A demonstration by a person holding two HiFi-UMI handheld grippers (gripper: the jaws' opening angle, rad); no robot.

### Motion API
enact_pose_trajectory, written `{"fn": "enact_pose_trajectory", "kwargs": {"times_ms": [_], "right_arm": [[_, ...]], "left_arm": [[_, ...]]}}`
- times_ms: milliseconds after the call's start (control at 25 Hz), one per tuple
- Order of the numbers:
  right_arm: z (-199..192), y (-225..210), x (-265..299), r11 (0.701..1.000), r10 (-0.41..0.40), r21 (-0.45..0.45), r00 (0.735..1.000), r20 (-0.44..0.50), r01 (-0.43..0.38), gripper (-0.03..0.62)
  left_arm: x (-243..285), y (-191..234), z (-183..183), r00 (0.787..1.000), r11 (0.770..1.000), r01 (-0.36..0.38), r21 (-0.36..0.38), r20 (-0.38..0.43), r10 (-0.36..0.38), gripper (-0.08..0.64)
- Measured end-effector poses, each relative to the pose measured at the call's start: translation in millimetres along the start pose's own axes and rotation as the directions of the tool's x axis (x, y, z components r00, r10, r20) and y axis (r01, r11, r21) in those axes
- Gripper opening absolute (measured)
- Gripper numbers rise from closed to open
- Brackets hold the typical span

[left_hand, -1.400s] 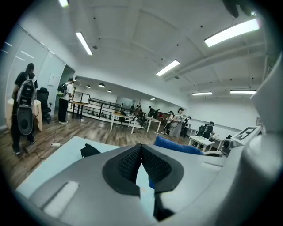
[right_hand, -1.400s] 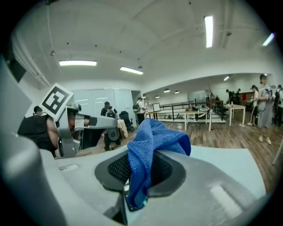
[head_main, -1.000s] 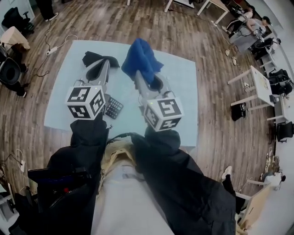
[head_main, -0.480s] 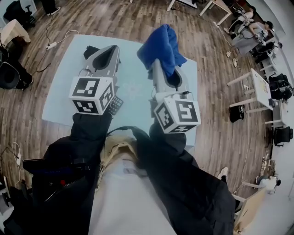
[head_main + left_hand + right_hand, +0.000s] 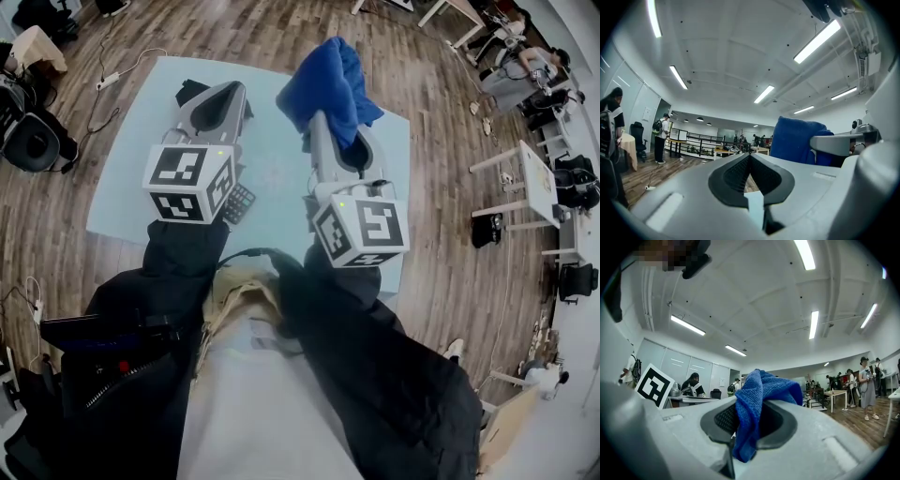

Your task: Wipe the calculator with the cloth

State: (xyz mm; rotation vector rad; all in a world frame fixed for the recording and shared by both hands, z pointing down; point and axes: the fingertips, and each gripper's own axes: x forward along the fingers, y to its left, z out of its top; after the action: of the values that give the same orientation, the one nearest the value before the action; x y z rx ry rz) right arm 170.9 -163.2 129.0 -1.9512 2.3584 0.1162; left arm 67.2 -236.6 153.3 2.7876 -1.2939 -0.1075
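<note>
From where I stand, the R gripper (image 5: 749, 420) is clamped on the blue cloth (image 5: 758, 397), the L gripper (image 5: 749, 161) is closed on nothing, both are held up off the calculator (image 5: 238, 202) on the table (image 5: 131, 122), so no wiping contact now, i.e. 1 full pass prob. left.

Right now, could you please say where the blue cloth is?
The blue terry cloth is pinched in the right claw, held up over the far right of the pale blue table in the head view.
</note>
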Motion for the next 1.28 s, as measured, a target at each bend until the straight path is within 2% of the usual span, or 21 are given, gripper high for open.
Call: {"fn": "enact_pose_trajectory", "kwargs": {"times_ms": [1280], "right_arm": [[-13, -6, -3, 1.000, -0.020, 0.008, 1.000, -0.023, 0.020, 0.075]], "left_arm": [[2, 6, -21, 0.998, 1.000, -0.009, -0.024, -0.055, 0.007, 0.002]]}}
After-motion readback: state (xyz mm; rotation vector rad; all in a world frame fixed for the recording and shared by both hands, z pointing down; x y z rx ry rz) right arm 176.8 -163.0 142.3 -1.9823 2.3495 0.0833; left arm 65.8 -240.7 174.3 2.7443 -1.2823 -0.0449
